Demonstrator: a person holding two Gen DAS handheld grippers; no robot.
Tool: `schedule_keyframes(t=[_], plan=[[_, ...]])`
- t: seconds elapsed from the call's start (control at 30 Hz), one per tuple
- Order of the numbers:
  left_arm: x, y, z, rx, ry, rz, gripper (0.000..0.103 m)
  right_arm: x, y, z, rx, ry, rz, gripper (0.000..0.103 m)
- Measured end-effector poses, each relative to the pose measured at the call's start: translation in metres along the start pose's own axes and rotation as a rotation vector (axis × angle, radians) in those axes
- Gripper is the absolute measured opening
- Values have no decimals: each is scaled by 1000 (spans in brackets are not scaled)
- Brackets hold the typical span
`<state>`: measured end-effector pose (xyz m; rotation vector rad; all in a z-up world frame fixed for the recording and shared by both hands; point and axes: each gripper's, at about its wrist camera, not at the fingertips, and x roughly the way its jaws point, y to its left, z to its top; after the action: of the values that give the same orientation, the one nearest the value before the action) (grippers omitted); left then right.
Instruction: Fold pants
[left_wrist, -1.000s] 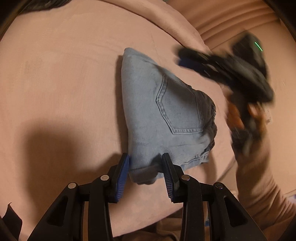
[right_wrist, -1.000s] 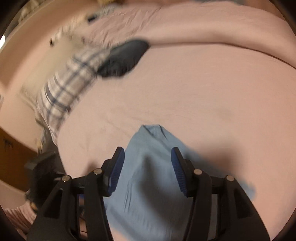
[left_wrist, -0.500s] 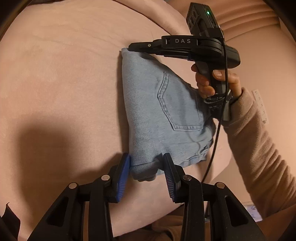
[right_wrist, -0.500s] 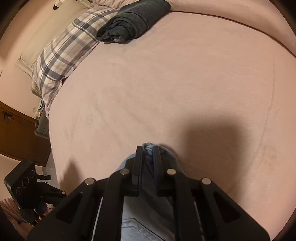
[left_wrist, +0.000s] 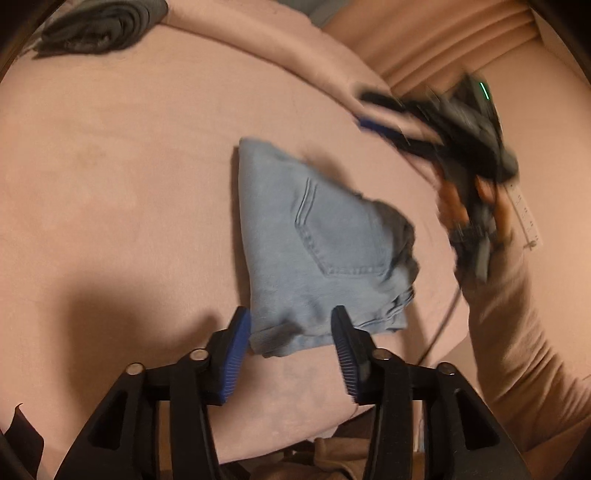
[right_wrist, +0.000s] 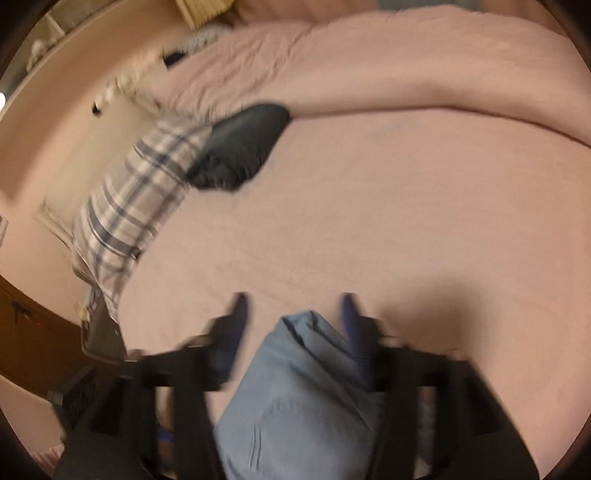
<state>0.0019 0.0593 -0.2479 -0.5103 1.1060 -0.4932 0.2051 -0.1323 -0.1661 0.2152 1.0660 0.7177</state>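
Both grippers have let go of the folded pants (left_wrist: 317, 247) since half a second ago and lifted slightly. On the pink bed (left_wrist: 110, 184) the pants lie as a compact denim bundle, pocket up. Nearest them, the left gripper (left_wrist: 291, 350) straddles their near hem, fingers opening and not touching cloth. Beyond the pants' far corner, the blurred right gripper (right_wrist: 293, 325) hovers, fingers opening, holding nothing.
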Motion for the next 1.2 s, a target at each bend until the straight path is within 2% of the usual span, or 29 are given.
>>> schedule_keyframes(t=[0.1,0.17,0.27,0.43,0.57,0.73,1.07,1.2], plan=[[-9,10,5,-30,-21,-19,56,-44,-20,-33,65,-42,12,71],[-8,17,11,-63,-26,-45,57,-66,-45,-64,165,-67,22,80],[0,27,20,-98,-20,-76,57,-85,-76,-111,302,-83,30,80],[24,27,28,-121,11,-57,57,-94,-97,-175,432,-70,60,82],[32,33,30,-164,6,-81,57,-92,-95,-201,476,-83,102,90],[33,46,31,-170,20,-70,57,-77,-87,-210,484,-67,122,91],[53,40,32,-151,53,-92,57,-51,-58,-200,340,-38,-13,92],[54,38,30,-124,57,-69,57,-43,-53,-197,310,-48,-54,90]])
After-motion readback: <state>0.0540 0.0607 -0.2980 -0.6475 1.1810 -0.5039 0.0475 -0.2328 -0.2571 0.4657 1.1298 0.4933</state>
